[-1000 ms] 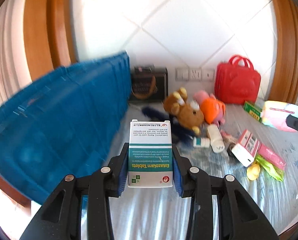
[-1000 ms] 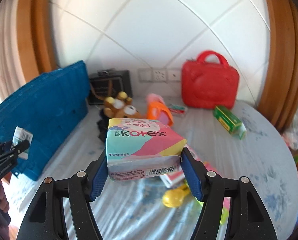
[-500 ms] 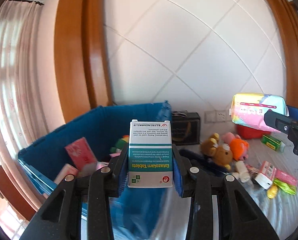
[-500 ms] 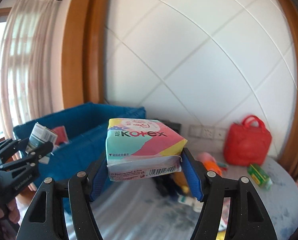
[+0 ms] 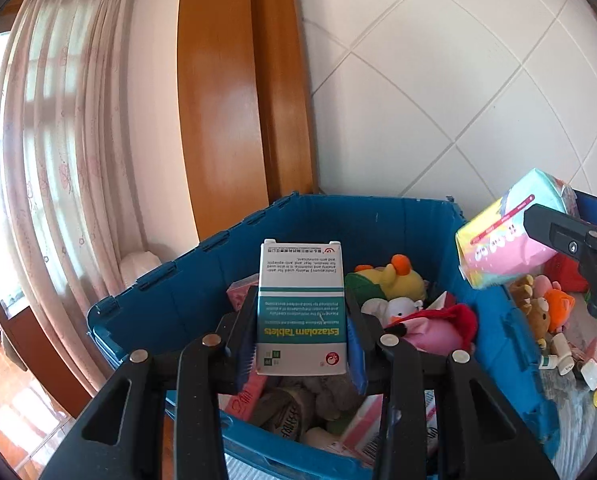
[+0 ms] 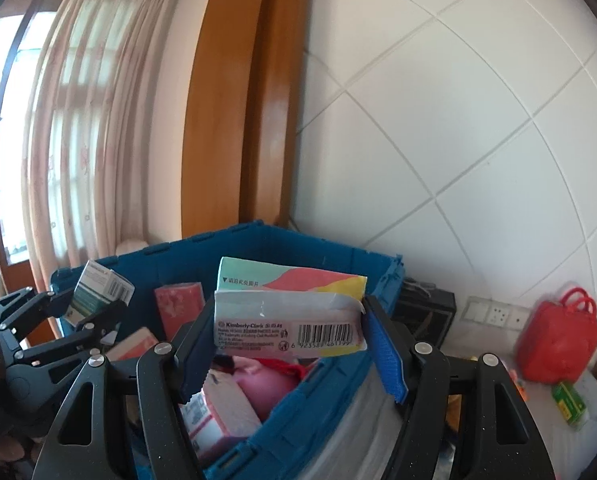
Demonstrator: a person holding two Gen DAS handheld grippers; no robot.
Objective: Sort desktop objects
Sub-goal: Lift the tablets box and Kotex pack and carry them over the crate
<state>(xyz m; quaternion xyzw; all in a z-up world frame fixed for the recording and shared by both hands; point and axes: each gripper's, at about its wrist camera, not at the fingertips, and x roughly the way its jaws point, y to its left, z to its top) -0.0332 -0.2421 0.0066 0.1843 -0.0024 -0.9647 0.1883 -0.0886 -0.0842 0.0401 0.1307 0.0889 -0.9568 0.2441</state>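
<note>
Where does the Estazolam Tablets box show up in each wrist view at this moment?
Left wrist view: the Estazolam Tablets box sits at centre, clamped between the left gripper fingers, above the blue crate.
Right wrist view: the same box is at far left, seen small and tilted in the left gripper.
Shared landmark: the blue crate, open and part-filled, lies below the box in both views.
</note>
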